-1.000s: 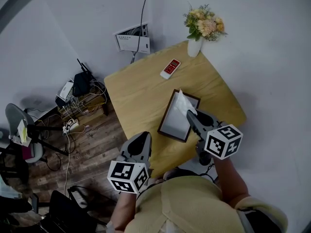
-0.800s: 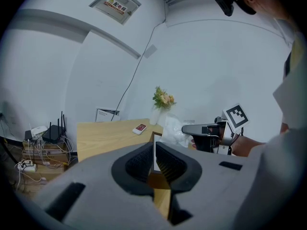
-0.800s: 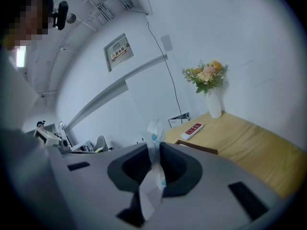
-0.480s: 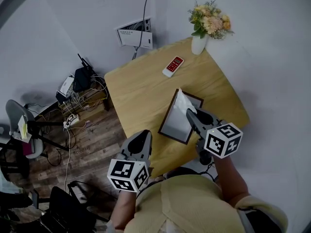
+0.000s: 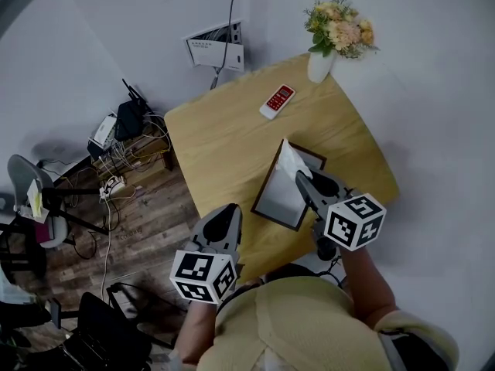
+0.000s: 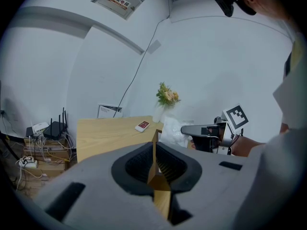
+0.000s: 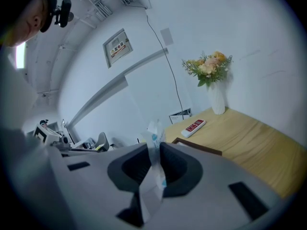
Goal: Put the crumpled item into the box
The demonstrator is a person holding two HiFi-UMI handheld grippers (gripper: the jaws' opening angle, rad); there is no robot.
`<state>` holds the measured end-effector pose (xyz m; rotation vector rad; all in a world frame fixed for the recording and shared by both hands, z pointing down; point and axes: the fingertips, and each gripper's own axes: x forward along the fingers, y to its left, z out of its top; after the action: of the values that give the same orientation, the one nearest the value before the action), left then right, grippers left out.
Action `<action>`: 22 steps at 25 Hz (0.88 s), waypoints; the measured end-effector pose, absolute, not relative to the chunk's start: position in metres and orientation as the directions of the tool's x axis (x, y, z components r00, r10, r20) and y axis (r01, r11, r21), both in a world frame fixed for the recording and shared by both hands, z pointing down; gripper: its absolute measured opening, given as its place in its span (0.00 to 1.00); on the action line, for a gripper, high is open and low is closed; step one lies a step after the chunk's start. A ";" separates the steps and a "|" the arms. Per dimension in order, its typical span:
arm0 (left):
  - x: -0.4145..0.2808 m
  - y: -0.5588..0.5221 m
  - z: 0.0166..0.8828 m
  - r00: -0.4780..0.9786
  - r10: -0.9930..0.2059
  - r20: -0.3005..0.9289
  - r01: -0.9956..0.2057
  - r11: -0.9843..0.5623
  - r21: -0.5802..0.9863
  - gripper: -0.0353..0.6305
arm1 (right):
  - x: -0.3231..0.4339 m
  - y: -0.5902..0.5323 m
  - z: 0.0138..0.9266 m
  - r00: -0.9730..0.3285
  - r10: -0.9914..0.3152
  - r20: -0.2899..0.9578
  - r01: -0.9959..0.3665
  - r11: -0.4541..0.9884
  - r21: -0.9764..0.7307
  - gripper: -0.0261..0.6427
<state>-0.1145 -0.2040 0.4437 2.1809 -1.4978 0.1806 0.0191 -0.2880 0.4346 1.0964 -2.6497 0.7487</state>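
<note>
The crumpled white sheet with blue print [image 7: 154,133] is clamped between the closed jaws of the right tool [image 5: 303,179], above the far end of the shallow dark-rimmed box with a grey floor [image 5: 277,201] on the light wooden counter [image 5: 220,134]. The left tool [image 5: 225,219] is closed on nothing near the counter's near left edge. The sheet is best lowered inside the rim before the jaws are parted, so that nothing is left draped over the edge
</note>
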 end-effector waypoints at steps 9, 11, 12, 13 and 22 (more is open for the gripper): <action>-0.115 -0.205 0.446 0.384 -0.841 0.382 -0.908 -0.270 0.320 0.11 | 0.016 -0.289 0.441 -0.719 -0.590 0.366 -0.694 0.621 -0.363 0.13; -0.116 -0.205 0.447 0.382 -0.840 0.384 -0.909 -0.267 0.320 0.11 | 0.014 -0.289 0.443 -0.721 -0.583 0.374 -0.692 0.630 -0.352 0.13; -0.116 -0.205 0.447 0.381 -0.840 0.385 -0.909 -0.266 0.321 0.11 | 0.013 -0.288 0.444 -0.722 -0.579 0.379 -0.691 0.633 -0.348 0.13; -0.117 -0.205 0.448 0.381 -0.840 0.386 -0.909 -0.264 0.321 0.11 | 0.012 -0.288 0.445 -0.722 -0.576 0.384 -0.691 0.635 -0.346 0.13; -0.118 -0.204 0.449 0.384 -0.838 0.387 -0.907 -0.265 0.326 0.11 | 0.012 -0.285 0.446 -0.715 -0.580 0.391 -0.696 0.642 -0.320 0.14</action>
<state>-0.1180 -0.2043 0.4495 2.1538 -1.4969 0.1858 0.0116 -0.2855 0.4465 1.0349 -2.6115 0.6662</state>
